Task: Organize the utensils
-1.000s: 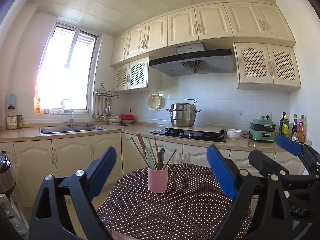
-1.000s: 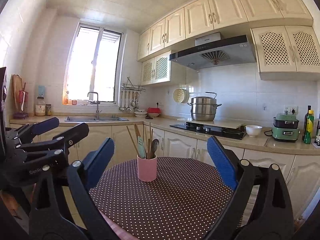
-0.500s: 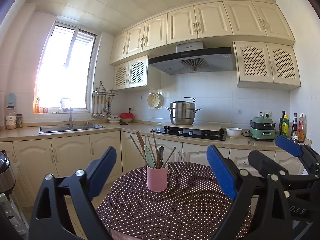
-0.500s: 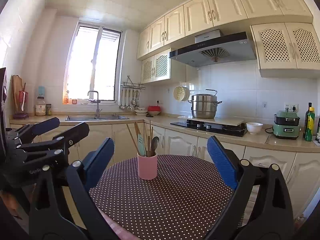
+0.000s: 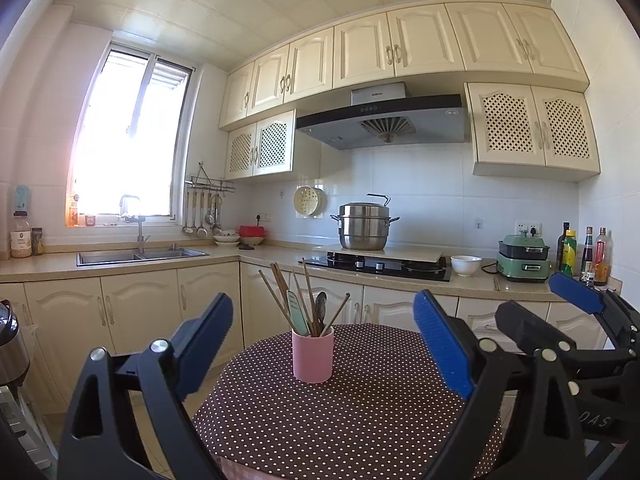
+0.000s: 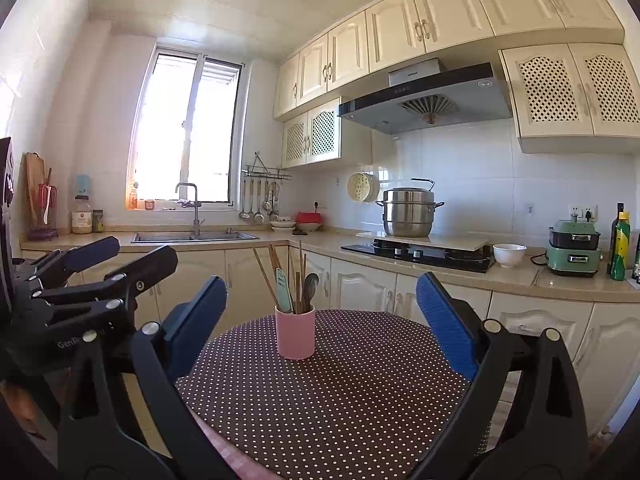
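Observation:
A pink cup point(image 5: 312, 355) stands upright on a round table with a brown polka-dot cloth point(image 5: 360, 420). It holds several chopsticks, a teal spatula point(image 5: 297, 312) and a dark spoon point(image 5: 321, 305). The cup also shows in the right wrist view point(image 6: 295, 333). My left gripper point(image 5: 324, 344) is open and empty, held back from the cup. My right gripper point(image 6: 322, 320) is open and empty, also short of the cup. The right gripper shows at the right edge of the left wrist view point(image 5: 576, 304). The left gripper shows at the left of the right wrist view point(image 6: 100, 260).
Kitchen counter behind the table with a sink point(image 5: 140, 256), a stove with a steel pot point(image 5: 364, 228), a white bowl point(image 5: 465, 265), a green appliance point(image 5: 522, 258) and bottles point(image 5: 580, 252). A dark appliance point(image 5: 10, 344) stands at the far left.
Both grippers have tilted slightly, so the cup and table sit a little higher in each view. Both stay open and empty.

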Tool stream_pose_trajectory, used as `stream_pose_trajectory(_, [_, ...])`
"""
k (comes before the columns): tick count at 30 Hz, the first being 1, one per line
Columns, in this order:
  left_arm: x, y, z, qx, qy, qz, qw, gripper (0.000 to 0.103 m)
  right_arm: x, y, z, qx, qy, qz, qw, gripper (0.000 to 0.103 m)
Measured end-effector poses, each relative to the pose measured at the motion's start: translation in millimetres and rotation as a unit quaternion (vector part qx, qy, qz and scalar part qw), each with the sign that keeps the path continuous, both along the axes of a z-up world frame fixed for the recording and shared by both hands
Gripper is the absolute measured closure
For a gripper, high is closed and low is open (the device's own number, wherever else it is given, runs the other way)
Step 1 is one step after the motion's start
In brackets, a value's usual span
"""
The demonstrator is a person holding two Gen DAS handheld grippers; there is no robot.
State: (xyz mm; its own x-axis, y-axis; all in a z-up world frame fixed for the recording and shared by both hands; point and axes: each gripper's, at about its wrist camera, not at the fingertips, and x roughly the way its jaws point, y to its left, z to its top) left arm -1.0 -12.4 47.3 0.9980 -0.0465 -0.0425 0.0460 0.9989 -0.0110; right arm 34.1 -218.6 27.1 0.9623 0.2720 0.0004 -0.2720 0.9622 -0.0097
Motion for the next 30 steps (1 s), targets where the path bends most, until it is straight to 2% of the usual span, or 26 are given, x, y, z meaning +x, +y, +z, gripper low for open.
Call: stream_pose_trajectory(30, [12, 2, -5, 0.003, 0.012, 0.000, 0.9999, 0.013, 9, -3, -7, 0.001, 0.013, 0.000, 1.000, 0.009])
